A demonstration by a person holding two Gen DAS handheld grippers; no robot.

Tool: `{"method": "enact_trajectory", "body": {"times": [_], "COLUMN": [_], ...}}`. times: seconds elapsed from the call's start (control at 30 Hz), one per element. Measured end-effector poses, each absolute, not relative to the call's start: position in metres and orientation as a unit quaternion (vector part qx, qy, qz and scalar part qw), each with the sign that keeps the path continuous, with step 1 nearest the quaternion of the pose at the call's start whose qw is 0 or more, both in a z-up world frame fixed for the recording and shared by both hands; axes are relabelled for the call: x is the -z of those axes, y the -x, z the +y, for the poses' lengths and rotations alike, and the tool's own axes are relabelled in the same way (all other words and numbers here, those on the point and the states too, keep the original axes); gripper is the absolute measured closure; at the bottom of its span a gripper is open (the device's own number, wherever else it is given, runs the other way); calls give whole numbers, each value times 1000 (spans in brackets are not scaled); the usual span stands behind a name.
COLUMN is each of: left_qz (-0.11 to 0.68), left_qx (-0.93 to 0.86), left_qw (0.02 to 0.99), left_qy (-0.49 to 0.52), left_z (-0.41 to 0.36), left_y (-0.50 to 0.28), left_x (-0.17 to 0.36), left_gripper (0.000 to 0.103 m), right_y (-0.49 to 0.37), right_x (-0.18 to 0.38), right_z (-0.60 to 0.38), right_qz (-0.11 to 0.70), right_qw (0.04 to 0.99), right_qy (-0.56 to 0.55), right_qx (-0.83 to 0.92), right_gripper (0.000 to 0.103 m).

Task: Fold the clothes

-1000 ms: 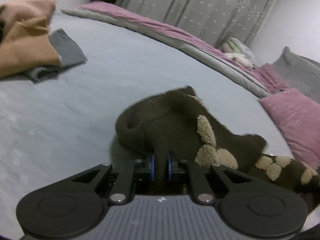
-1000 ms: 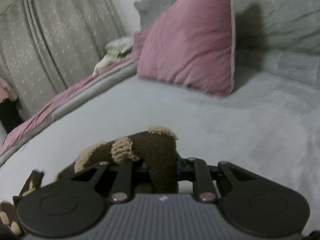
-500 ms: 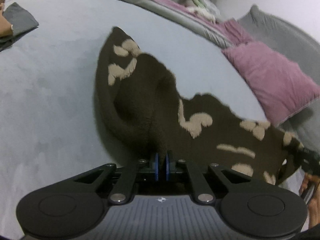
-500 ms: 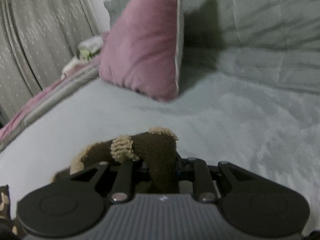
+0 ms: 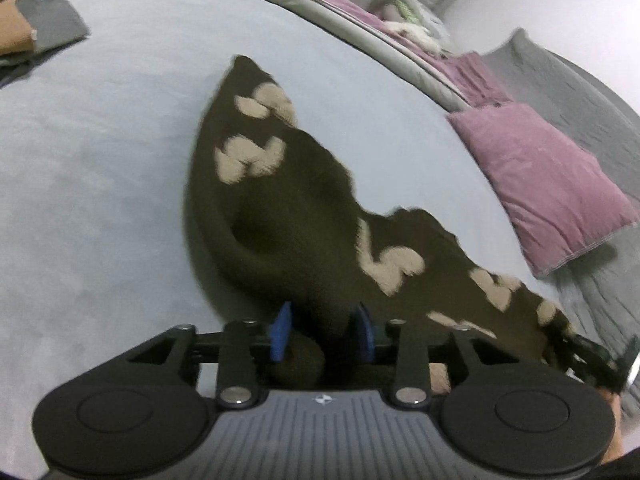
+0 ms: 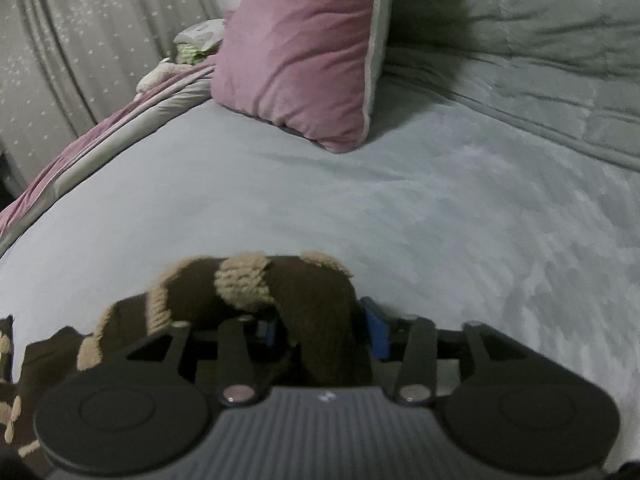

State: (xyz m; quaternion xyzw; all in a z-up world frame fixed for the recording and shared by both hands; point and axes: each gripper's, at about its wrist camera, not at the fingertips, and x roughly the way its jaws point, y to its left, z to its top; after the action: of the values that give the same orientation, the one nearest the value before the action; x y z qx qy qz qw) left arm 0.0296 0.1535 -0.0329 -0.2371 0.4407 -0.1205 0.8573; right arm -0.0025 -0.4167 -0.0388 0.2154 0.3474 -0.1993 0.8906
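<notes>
Two grippers work the brown fleece garment with beige patches spread mid-bed: left gripper fingers parted, fabric loose between; right gripper pinching an edge; release evenly, keeping edges flat.

Your dark brown fuzzy knit garment with tan patches looks thick, woolly, matt. The pale grey-blue bed cover under it reads as short-napped plush, brushed unevenly. The pink velvety cushion shows a soft sheen. Your gripper housings are matt black plastic, pads blue.
</notes>
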Motion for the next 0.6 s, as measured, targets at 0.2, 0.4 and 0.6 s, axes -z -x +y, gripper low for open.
{"method": "enact_trajectory", "body": {"times": [0.2, 0.4, 0.6], "left_qz": [448, 388, 365], "left_qx": [108, 84, 169], "left_qw": [861, 901, 886], "left_qy": [214, 174, 231], "left_z": [142, 133, 123], "left_y": [-29, -17, -18], "left_x": [36, 8, -2], "left_gripper": [63, 62, 62], "right_y": [-4, -2, -4], "right_x": [41, 24, 5], "right_z": [-411, -389, -337], "right_qz": [352, 324, 323], "right_qw": [885, 874, 857], "right_qy": [-265, -361, -378], "right_qx": [151, 13, -135], "right_gripper": [82, 85, 86]}}
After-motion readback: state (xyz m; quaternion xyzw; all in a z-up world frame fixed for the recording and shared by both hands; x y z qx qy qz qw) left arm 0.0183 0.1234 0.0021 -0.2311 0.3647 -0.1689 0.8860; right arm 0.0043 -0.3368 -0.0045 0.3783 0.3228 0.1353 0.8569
